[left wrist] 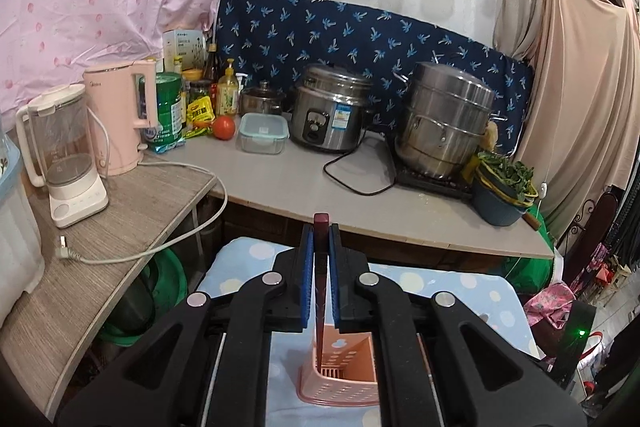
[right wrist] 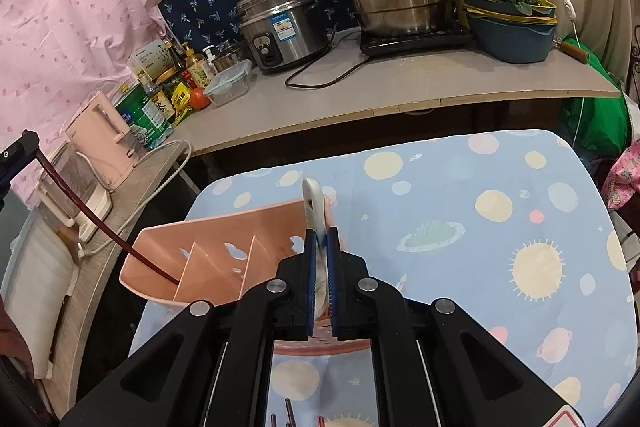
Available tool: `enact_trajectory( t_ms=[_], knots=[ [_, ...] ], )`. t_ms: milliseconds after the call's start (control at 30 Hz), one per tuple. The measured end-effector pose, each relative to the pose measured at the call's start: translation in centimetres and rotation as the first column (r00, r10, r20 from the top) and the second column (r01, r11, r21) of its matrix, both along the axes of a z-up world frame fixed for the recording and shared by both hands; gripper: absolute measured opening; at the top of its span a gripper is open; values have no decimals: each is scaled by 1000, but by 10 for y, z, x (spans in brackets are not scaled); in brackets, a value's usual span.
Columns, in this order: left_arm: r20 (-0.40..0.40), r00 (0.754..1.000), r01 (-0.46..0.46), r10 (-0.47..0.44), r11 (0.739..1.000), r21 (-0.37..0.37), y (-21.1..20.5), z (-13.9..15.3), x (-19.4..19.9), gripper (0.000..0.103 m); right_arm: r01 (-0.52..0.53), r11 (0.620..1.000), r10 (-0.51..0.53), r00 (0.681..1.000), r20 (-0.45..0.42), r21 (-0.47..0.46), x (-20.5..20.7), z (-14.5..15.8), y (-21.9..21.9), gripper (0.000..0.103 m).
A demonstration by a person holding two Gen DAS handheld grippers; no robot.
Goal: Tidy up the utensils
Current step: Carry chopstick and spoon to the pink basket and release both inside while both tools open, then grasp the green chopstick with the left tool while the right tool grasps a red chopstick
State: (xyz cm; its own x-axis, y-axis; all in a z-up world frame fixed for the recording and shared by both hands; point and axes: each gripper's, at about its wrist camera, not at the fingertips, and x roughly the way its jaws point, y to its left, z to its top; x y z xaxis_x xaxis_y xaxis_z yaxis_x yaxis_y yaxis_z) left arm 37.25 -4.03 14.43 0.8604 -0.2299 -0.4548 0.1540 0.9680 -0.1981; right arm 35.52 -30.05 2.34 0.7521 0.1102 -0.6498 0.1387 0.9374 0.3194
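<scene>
My left gripper (left wrist: pixel 321 233) is shut on a dark red chopstick (left wrist: pixel 321 291) held upright, its lower end inside the pink slotted utensil holder (left wrist: pixel 344 371) below. In the right wrist view the same chopstick (right wrist: pixel 80 211) slants from the left gripper at the far left down into the leftmost compartment of the pink holder (right wrist: pixel 224 259). My right gripper (right wrist: pixel 321 237) is shut on a white ceramic spoon (right wrist: pixel 314 207), handle up, above the holder's right end. Several more dark red chopsticks (right wrist: pixel 288 415) lie on the cloth at the bottom edge.
The holder stands on a small table with a blue planet-print cloth (right wrist: pixel 460 227). Behind is a grey counter (left wrist: pixel 304 183) with a rice cooker (left wrist: pixel 328 109), steamer pot (left wrist: pixel 444 123), bowl of greens (left wrist: pixel 502 191), food container, tomato, bottles. A pink kettle (left wrist: pixel 120 119) and blender sit at the left.
</scene>
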Motion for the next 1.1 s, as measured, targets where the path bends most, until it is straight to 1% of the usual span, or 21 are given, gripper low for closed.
enact_trajectory(
  t_ms=[133,200,267,300,333,433,533,633,733,800,933,1100],
  knots=[
    [-20,1000,-8,8,1000,-4,5,-7,3,8,4,1000,-4,1000,0,-3,0,-2,0,8],
    [-23,1000,-11,11,1000,-4,7,-9,1,8,13,1000,-13,1000,11,-14,-3,-1,1,12],
    [-33,999,-14,14,1000,0,9,-11,-1,13,16,1000,-16,1000,17,-10,-6,0,0,12],
    [-36,999,-18,19,1000,1,10,-11,-1,20,16,1000,-16,1000,19,-6,-8,1,0,12],
    [-36,999,-21,21,1000,2,12,-11,-4,25,17,1000,-17,1000,22,-7,-10,3,0,12],
    [-33,999,-24,24,1000,9,15,-11,-13,26,18,1000,-17,999,36,-23,-21,10,1,12],
    [-37,999,-27,28,999,25,17,-12,-24,28,9,1000,-9,999,40,-13,-35,16,4,12],
    [-46,998,-32,34,999,42,20,-13,-38,31,-2,1000,2,999,44,-9,-53,22,7,12],
    [-57,998,-32,36,998,62,23,-18,-56,32,-15,999,16,999,49,-32,-77,26,15,12],
    [-68,997,-30,35,996,80,24,-23,-69,34,-28,999,30,998,46,-38,-95,27,20,15],
    [-104,994,-21,32,994,105,31,-42,-101,36,-41,997,43,998,34,-66,-133,22,30,19],
    [-170,985,4,15,994,111,42,-75,-137,36,-45,994,45,999,-8,-98,-177,4,41,19]
  ],
)
